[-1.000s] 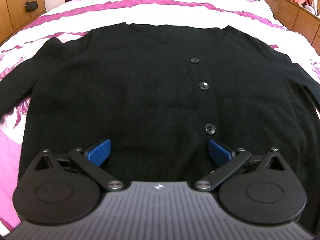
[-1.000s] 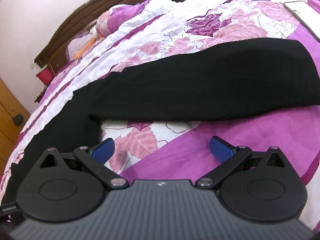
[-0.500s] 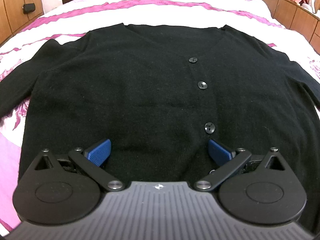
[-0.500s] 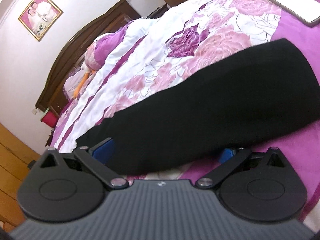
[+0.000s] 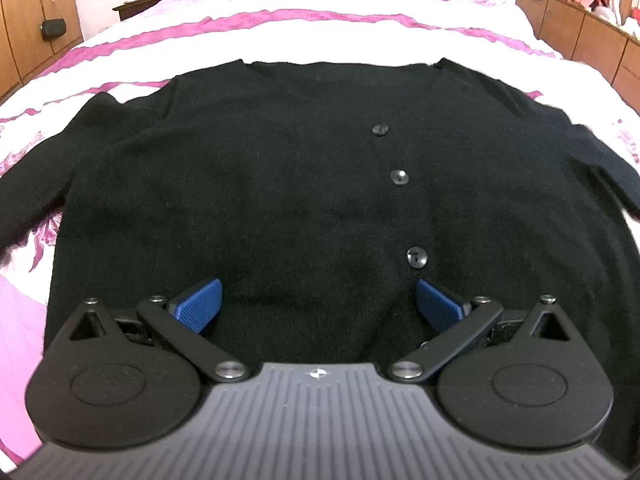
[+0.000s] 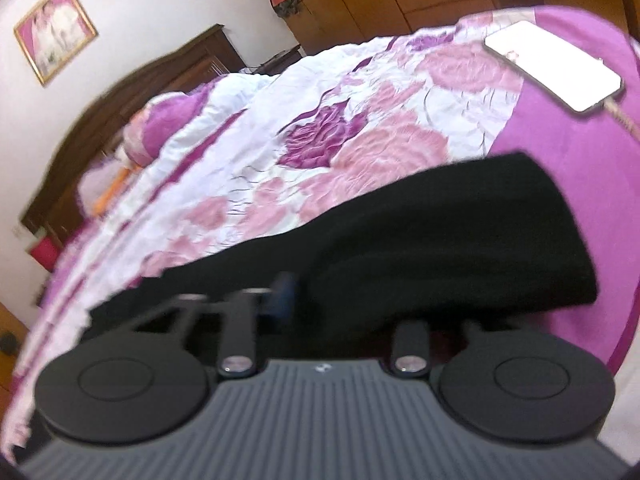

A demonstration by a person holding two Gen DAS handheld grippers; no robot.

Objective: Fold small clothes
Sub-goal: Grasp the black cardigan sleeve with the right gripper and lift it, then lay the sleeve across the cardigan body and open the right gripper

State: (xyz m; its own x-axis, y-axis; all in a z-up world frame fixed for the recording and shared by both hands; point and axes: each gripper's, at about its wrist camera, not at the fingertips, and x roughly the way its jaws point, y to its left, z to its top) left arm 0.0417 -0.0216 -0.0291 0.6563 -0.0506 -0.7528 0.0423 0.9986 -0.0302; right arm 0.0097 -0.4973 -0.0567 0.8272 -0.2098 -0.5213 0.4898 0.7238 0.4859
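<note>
While the black cardigan lies flat, buttoned and front up on the bed, I see three buttons down its placket, the lowest button just beyond my left gripper. That gripper hangs over the hem with its blue pads spread wide, nothing between them. On the right view, blurred, my right gripper is closing on the cardigan's sleeve; one blue pad shows against the black knit, the other is hidden under the fabric, which bunches up between the jaws. The sleeve runs out across the pink floral bedspread. A phone lies well apart, near the bed's edge.
</note>
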